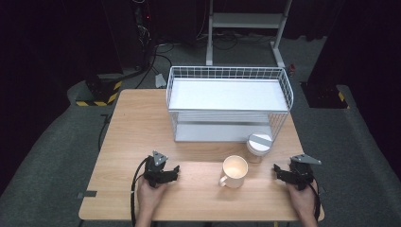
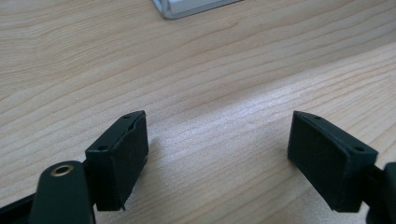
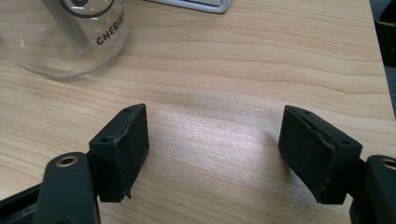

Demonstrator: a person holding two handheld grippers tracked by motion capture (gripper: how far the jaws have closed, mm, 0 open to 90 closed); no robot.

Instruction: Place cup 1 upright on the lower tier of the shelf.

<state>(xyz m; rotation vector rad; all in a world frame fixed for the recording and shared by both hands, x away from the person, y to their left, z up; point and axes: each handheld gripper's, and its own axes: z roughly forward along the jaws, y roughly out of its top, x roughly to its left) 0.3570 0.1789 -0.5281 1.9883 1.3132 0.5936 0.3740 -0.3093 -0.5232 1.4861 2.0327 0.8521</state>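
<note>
Mug (image 1: 235, 170), smooth cream ceramic, sits on my woodgrain table (image 1: 198, 142) between left gripper (image 1: 175, 169) and right gripper (image 1: 276, 169), both jaws spread, empty.

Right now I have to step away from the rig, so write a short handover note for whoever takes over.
Left gripper: open, holding nothing, low over the table left of the mug.
Right gripper: open, holding nothing, right of the mug.
The cream mug stands upright between the two grippers. The glass jar, lid on, stands behind it by the wire rack.
Done: nothing gripped yet.
Left: probably pick up mug and jar; the rack looks the likely destination.
</note>
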